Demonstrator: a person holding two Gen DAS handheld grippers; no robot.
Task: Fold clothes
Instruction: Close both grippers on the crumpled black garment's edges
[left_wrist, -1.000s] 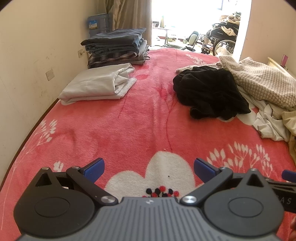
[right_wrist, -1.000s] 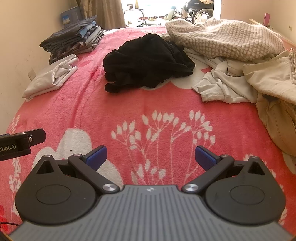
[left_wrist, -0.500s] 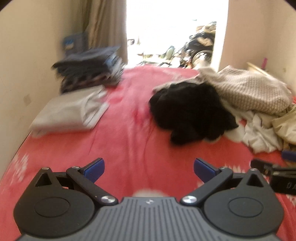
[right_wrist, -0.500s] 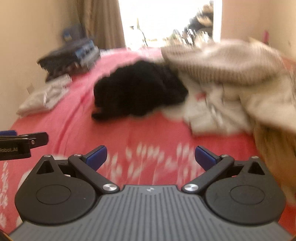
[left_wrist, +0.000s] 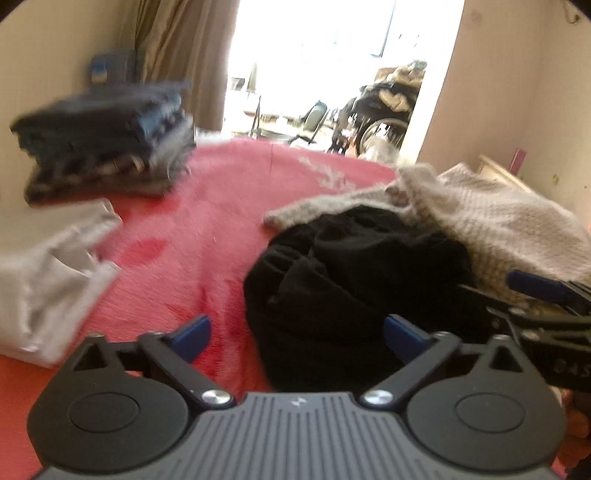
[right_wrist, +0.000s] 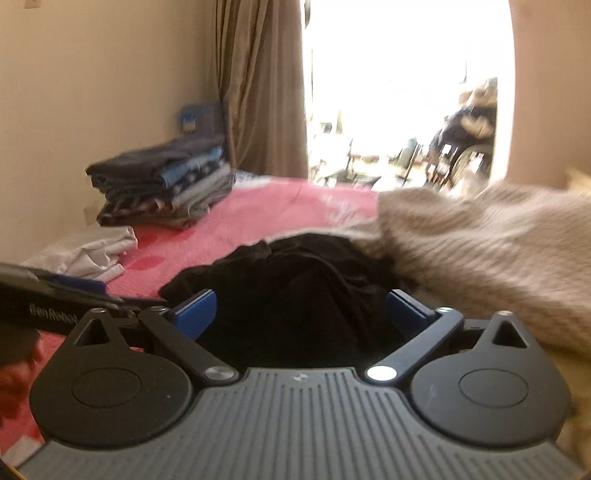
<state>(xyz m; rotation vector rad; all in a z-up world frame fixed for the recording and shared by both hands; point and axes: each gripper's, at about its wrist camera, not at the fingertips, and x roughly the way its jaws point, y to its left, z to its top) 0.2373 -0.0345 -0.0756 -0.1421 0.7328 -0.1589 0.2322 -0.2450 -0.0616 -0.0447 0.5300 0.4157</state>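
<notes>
Right wrist view — both grippers' fingers (right_wrist: 194, 312) apart over black garment (right_wrist: 295, 288), partly blurred "GenRobot" lettering (right_wrist: 51, 314).

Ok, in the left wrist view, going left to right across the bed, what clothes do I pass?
Folded white garment → crumpled black garment → beige knitted garment.

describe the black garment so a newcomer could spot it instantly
Start from the red blanket covering the bed. On its right half, clothes lie in a loose heap, topped by a beige knit. The black garment is the crumpled dark mound at the heap's near-left edge, the only black item.
</notes>
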